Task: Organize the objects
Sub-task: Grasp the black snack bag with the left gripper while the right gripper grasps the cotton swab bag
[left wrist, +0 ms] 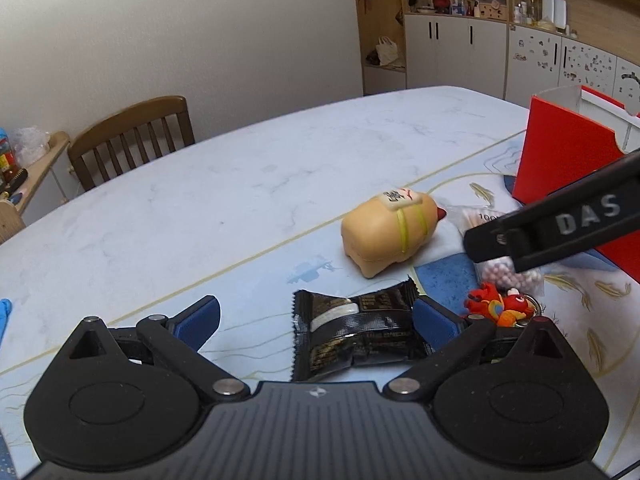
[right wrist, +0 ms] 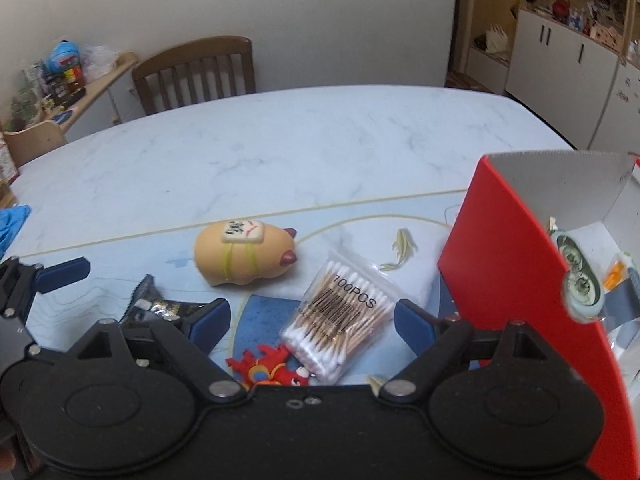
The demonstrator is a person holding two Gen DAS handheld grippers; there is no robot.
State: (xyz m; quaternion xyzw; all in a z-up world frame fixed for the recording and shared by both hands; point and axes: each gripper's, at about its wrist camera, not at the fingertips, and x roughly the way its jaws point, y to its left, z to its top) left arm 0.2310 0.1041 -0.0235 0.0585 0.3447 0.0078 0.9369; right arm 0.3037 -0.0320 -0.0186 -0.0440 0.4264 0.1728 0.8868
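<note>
A black snack packet [left wrist: 356,336] lies flat between the blue pads of my left gripper [left wrist: 316,320], closer to the right pad; the jaws stand wide and do not press it. My right gripper [right wrist: 312,322] is open over a clear bag of cotton swabs [right wrist: 340,320], which sits between its fingers but is not gripped. A red dragon toy [right wrist: 272,368] lies just in front of that bag. Farther out, a tan pig-shaped toy [right wrist: 244,256] rests on the table. The open red box [right wrist: 520,280] stands at the right with several small items inside.
The marble-look table [left wrist: 240,184] carries a blue patterned mat [right wrist: 272,308] under the objects. A wooden chair [right wrist: 196,72] stands at the far edge. Blue cloth [right wrist: 12,220] lies at the table's left edge. Cabinets and shelves line the back right.
</note>
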